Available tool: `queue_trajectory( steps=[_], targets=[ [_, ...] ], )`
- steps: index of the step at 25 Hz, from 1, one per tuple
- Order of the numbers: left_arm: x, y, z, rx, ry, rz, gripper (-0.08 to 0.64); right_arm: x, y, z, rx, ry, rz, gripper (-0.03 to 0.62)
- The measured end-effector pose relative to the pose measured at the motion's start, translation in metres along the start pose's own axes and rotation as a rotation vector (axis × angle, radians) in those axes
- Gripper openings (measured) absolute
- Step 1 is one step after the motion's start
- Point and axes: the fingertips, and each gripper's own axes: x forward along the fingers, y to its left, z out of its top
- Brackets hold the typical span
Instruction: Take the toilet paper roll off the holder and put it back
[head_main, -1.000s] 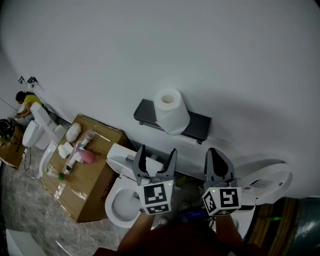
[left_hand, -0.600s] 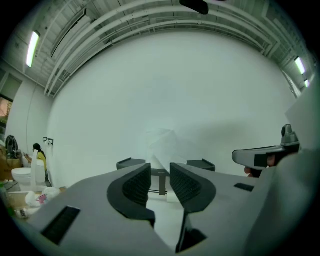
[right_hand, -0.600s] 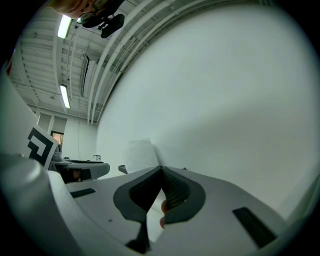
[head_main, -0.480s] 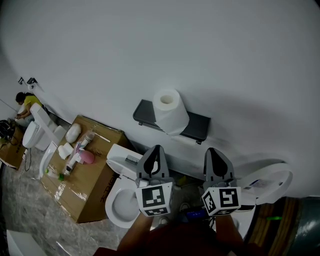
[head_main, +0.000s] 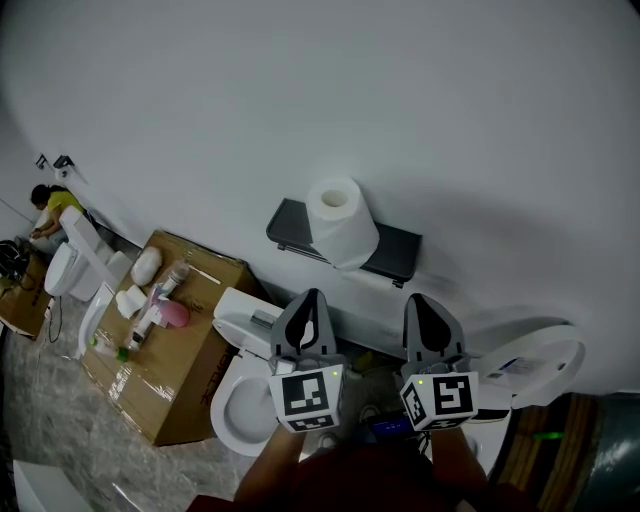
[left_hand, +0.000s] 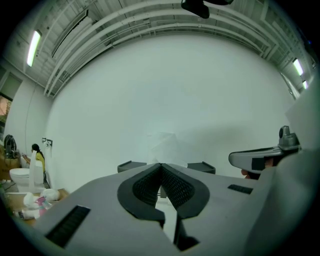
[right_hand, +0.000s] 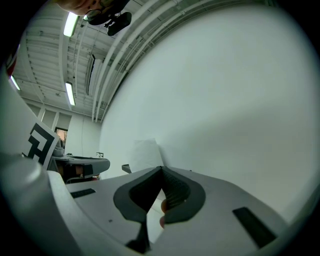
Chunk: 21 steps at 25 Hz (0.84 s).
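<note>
A white toilet paper roll (head_main: 340, 220) sits on a dark wall holder (head_main: 395, 252). Both grippers hang side by side below it, apart from the roll and pointing at the wall. My left gripper (head_main: 311, 297) is shut with nothing between its pads; its jaws have just been closing. My right gripper (head_main: 421, 300) is also shut and empty. In the left gripper view the roll (left_hand: 167, 146) shows faintly just past the closed tips (left_hand: 161, 165), with the holder (left_hand: 131, 165) behind. The right gripper view has the roll (right_hand: 146, 152) left of its closed tips (right_hand: 161, 169).
Below the holder stands a white toilet (head_main: 245, 385), with another toilet (head_main: 535, 365) at the right. A cardboard box (head_main: 165, 350) carrying several small items lies to the left. A person (head_main: 52, 205) crouches far off at the left edge beside more toilets.
The left gripper's jaws have gone from wide open to shut, with nothing taken between them. The right gripper and the roll have stayed in place.
</note>
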Motion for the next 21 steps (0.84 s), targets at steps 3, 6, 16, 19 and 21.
queue_trajectory(
  steps=[3, 6, 16, 19, 21],
  targets=[
    [-0.0003, -0.0001, -0.0001, -0.001, -0.005, -0.006, 0.015, 0.0008, 0.0014, 0.0006, -0.005, -0.003, 0.004, 0.017],
    [-0.0003, 0.0008, -0.0002, -0.007, -0.012, -0.009, 0.016, 0.0012, 0.0017, 0.0014, -0.007, -0.008, 0.008, 0.017],
    [0.0025, -0.0007, -0.0065, 0.001, 0.004, -0.023, 0.015, 0.0032, 0.0008, -0.0011, -0.006, -0.004, -0.001, 0.017],
    [0.002, -0.0017, -0.0062, -0.004, 0.007, -0.032, 0.015, 0.0032, 0.0015, -0.0009, 0.002, -0.003, -0.007, 0.017],
    [0.0015, -0.0018, -0.006, -0.007, 0.009, -0.034, 0.015, 0.0036, 0.0026, -0.001, -0.003, -0.004, -0.002, 0.017]
  ],
)
